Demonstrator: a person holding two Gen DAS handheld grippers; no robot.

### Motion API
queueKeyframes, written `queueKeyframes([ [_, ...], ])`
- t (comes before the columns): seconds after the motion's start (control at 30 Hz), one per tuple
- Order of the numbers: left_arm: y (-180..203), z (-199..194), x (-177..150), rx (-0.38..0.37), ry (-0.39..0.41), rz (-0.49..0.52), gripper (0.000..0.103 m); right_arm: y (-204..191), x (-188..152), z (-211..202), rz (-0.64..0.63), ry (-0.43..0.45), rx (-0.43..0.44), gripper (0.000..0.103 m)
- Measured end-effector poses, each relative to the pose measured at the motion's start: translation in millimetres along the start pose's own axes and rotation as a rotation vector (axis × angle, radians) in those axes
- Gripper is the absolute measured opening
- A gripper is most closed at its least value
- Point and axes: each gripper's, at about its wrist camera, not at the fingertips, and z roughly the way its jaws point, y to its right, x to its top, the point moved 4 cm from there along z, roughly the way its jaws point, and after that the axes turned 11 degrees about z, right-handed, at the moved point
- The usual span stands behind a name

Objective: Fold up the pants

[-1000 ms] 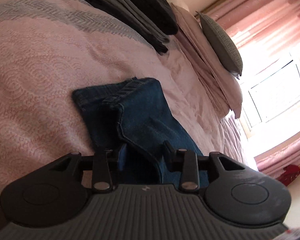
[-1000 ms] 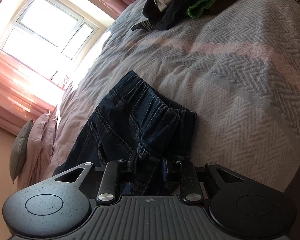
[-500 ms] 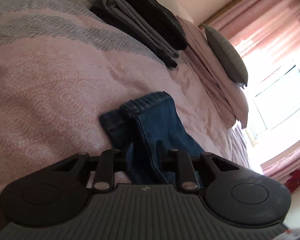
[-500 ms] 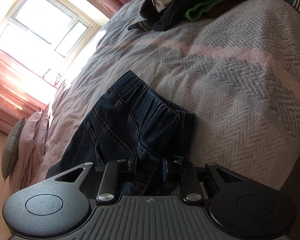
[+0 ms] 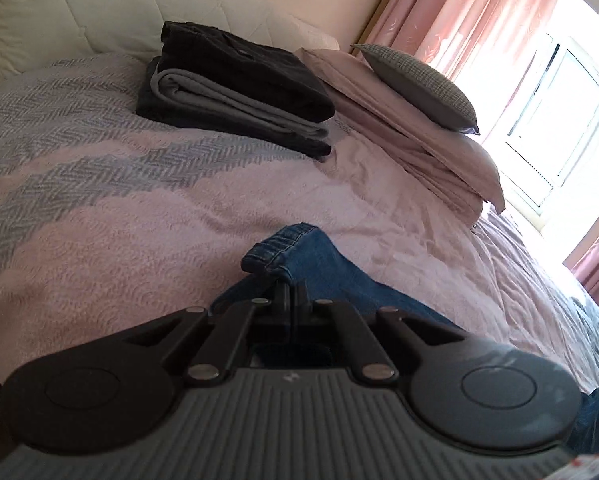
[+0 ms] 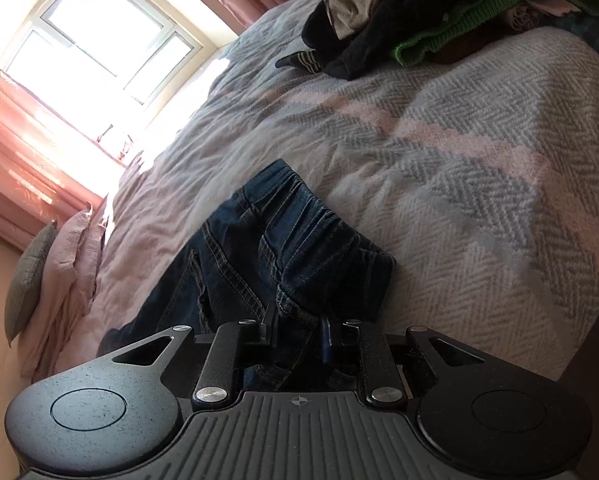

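The left gripper point(image 5: 287, 294) is pinched tight on the hem of the dark blue denim pants point(image 5: 323, 268), lifting it off the pink and grey woven bedspread point(image 5: 111, 216). The right gripper point(image 6: 297, 330), jaws narrowed, seems to clasp the bunched waistband point(image 6: 299, 240), though shadow hides the contact.

We note a stack of folded black and grey garments point(image 5: 235, 92) on the pink-and-grey herringbone bedspread point(image 5: 99, 184), a grey cushion point(image 5: 419, 88) on pink pillows point(image 5: 451, 152), and a loose clothes heap point(image 6: 439, 12).
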Motion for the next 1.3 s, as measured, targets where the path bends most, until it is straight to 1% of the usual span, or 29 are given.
queueKeyframes([
  [0.07,-3.3,-1.6,-1.9,-0.007,0.003,-0.019,0.002,3.0,1.4,-2.2,0.024,0.003,0.029,0.015],
  [0.2,2.8,-0.9,1.3,0.006,0.015,0.025,0.002,3.3,-0.7,-7.0,0.029,0.010,0.044,0.015],
  [0.33,1.8,9.1,-6.3,0.031,-0.017,0.030,0.002,14.2,-5.0,2.8,0.039,0.000,0.012,0.015],
  [0.43,-1.7,15.9,-15.7,0.044,-0.042,0.027,0.002,14.9,-8.3,5.3,0.018,0.009,0.002,0.015],
  [0.5,-2.9,19.0,-20.2,0.050,-0.051,0.032,0.003,11.7,-12.1,7.3,-0.041,0.019,-0.027,0.015],
  [0.6,0.0,25.1,-26.4,0.072,-0.077,0.072,0.003,-8.2,-26.4,14.2,-0.293,0.029,-0.144,0.015],
  [0.63,2.9,24.2,-25.7,0.082,-0.082,0.107,0.005,-18.1,-32.3,13.2,-0.381,0.043,-0.212,0.018],
  [0.67,6.0,22.2,-24.1,0.098,-0.097,0.151,0.006,-26.6,-36.4,10.5,-0.460,0.076,-0.302,0.037],
  [0.7,8.5,18.9,-22.0,0.119,-0.108,0.195,0.006,-35.4,-41.7,5.3,-0.558,0.135,-0.400,0.048],
  [0.73,10.1,13.8,-18.9,0.148,-0.111,0.231,0.006,-42.6,-45.6,-0.3,-0.634,0.187,-0.453,0.059],
  [0.77,10.3,8.7,-15.3,0.182,-0.115,0.256,0.006,-48.4,-47.8,-4.7,-0.676,0.214,-0.469,0.061],
  [0.8,11.2,3.4,-10.9,0.208,-0.120,0.277,0.005,-53.7,-49.0,-9.3,-0.697,0.251,-0.470,0.061],
  [0.83,14.5,-2.7,-5.9,0.218,-0.113,0.296,0.008,-59.8,-50.3,-12.2,-0.718,0.286,-0.443,0.061],
  [0.87,21.0,-7.7,-1.1,0.207,-0.101,0.312,0.008,-65.9,-51.6,-11.9,-0.745,0.303,-0.403,0.061],
  [0.9,31.0,-11.1,2.8,0.181,-0.086,0.329,0.008,-70.9,-52.3,-9.7,-0.758,0.301,-0.386,0.061],
  [0.93,45.4,-12.3,5.9,0.149,-0.077,0.357,0.008,-75.9,-51.6,-4.9,-0.766,0.286,-0.388,0.061],
  [0.97,59.7,-11.6,7.1,0.123,-0.067,0.390,0.008,-82.1,-51.5,-0.7,-0.769,0.290,-0.374,0.061],
  [1.0,73.4,-9.7,6.9,0.090,-0.053,0.424,0.008,-84.9,-52.3,1.5,-0.771,0.307,-0.331,0.061],
  [1.03,89.6,-5.3,5.1,0.048,-0.037,0.466,0.009,-87.3,-54.5,5.4,-0.775,0.303,-0.282,0.061],
  [1.07,100.4,2.2,1.3,0.032,-0.035,0.501,0.013,-86.3,-54.3,12.8,-0.770,0.281,-0.254,0.061],
  [1.1,107.3,12.3,-4.1,0.028,-0.051,0.530,0.013,-80.6,-53.7,21.2,-0.760,0.257,-0.254,0.061],
  [1.13,110.2,24.7,-11.0,0.031,-0.083,0.548,0.014,-71.4,-51.8,34.6,-0.754,0.222,-0.283,0.061],
  [1.17,108.4,41.2,-21.7,0.057,-0.139,0.559,0.014,-57.1,-50.9,47.8,-0.750,0.171,-0.338,0.061],
  [1.2,104.4,55.7,-32.0,0.096,-0.202,0.556,0.014,-45.5,-51.2,54.6,-0.761,0.153,-0.380,0.060],
  [1.23,101.7,59.5,-36.7,0.112,-0.214,0.541,0.014,-41.8,-51.5,52.0,-0.768,0.165,-0.380,0.060],
  [1.3,114.7,50.8,-31.1,0.131,-0.203,0.581,0.010,-48.8,-48.2,39.6,-0.759,0.175,-0.390,0.060],
])
